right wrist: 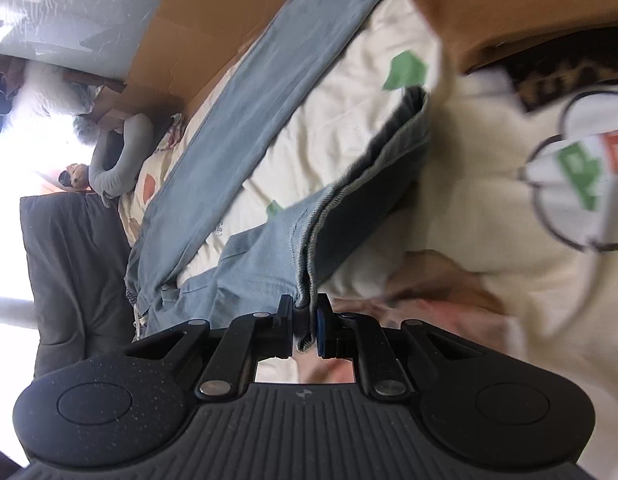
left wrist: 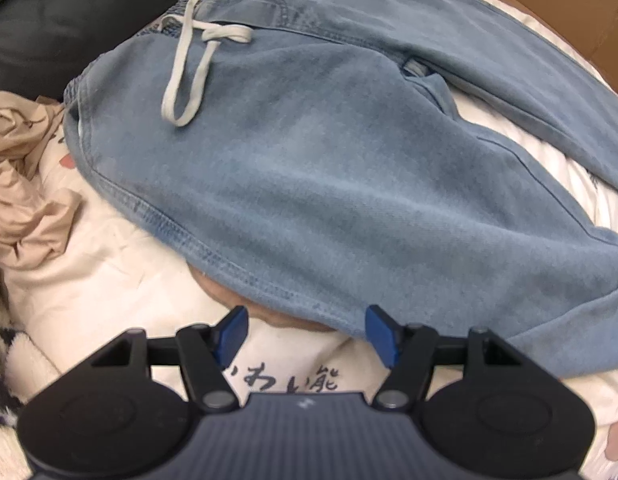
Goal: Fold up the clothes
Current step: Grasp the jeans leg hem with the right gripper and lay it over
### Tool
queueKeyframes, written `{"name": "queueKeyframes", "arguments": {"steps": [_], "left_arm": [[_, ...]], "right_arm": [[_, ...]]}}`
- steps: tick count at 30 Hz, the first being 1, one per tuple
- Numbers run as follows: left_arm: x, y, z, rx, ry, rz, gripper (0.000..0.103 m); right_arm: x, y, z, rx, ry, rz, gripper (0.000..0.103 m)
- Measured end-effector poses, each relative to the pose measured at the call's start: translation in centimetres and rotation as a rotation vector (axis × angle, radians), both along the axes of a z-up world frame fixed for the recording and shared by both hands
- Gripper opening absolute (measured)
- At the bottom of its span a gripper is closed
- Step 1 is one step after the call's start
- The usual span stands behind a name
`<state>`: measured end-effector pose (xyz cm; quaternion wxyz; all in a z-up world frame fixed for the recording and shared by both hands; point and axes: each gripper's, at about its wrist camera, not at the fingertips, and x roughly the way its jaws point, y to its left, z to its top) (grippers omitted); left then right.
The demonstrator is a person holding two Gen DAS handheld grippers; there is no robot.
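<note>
Light blue denim trousers (left wrist: 317, 168) with an elastic waist and a grey drawstring (left wrist: 193, 60) lie spread on a cream printed bedsheet (left wrist: 109, 280). My left gripper (left wrist: 305, 332) stands open at the near side seam, its blue pads (left wrist: 233, 334) apart with only sheet between them. In the right wrist view my right gripper (right wrist: 305, 320) is shut on the hem of one trouser leg (right wrist: 349, 208), which is lifted and folded back. The other leg (right wrist: 269, 80) lies flat, stretching away toward the cardboard.
A crumpled beige garment (left wrist: 25, 184) lies at the left of the bed. A dark sofa cushion (left wrist: 69, 12) sits behind the waistband. Brown cardboard (left wrist: 569, 12) borders the far right. A white printed garment (right wrist: 569, 168) lies to the right of the lifted leg.
</note>
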<state>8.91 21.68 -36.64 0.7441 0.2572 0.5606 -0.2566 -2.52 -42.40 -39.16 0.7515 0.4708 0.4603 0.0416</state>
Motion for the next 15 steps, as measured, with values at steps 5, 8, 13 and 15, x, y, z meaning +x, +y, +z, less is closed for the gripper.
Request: {"name": "queueKeyframes", "arguments": {"steps": [5,8,13,15], "left_arm": [[0.0,0.6,0.2,-0.004,-0.001,0.0,0.067],[0.4,1.2,0.1,-0.008,-0.001,0.026,0.067],[1.1,2.5,-0.1,-0.038,0.008,0.085,0.067],[1.4,3.0,-0.4,-0.047,0.012,0.105,0.067]], "right_arm": [[-2.6,-1.7,1.0,-0.025,0.004,-0.029,0.009],[-4.1,-2.6,1.0,-0.043,0.026,-0.04,0.009],[-6.5,-3.9,1.0,-0.072,0.067,-0.059,0.009],[-7.0,-3.8,1.2,-0.086,0.076,-0.056,0.008]]}}
